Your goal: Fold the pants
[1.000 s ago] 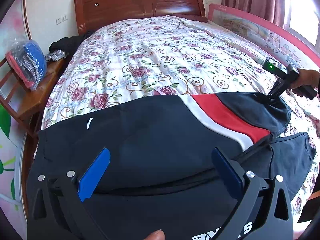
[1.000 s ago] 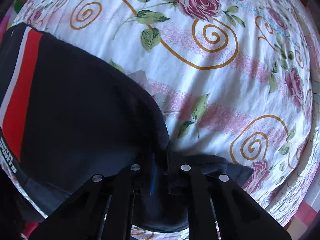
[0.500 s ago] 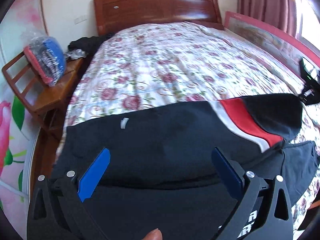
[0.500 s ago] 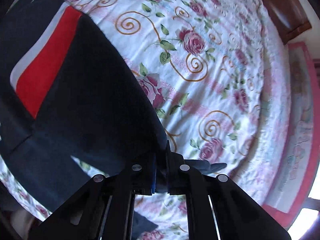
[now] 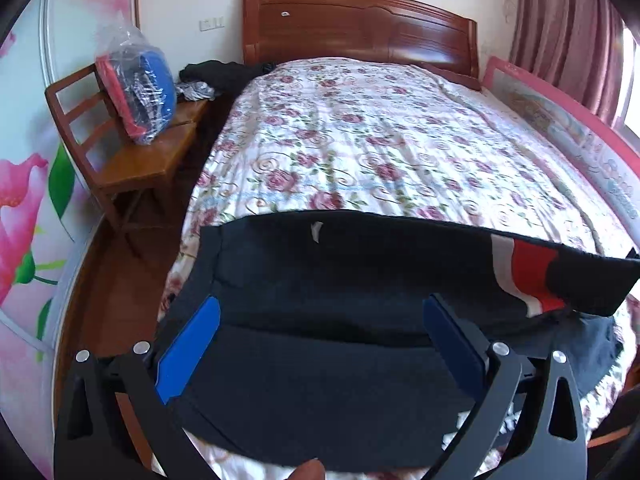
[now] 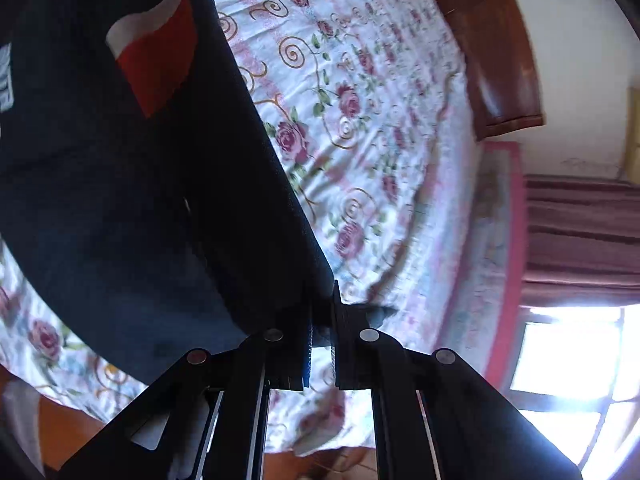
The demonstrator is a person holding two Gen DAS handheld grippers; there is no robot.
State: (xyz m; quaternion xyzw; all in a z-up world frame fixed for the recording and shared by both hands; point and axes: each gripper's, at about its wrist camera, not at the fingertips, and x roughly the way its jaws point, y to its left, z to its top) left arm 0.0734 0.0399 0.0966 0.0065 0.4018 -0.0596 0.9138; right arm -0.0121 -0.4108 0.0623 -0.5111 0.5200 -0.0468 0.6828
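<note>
**Pants lifted across the bed**

The dark pants [image 5: 340, 280] run crosswise over the floral bedspread [image 5: 380, 152]. The right gripper [image 6: 321, 344] pinches their far end, raised higher than a second ago. The left gripper [image 5: 320, 344] hangs spread above them.

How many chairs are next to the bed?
1. A wooden chair stands left of the bed, near the headboard, with a plastic-wrapped bundle on its seat. Others may be out of view.

Navy pants [image 5: 320, 280], red-white stripe [image 5: 528, 268]
</note>
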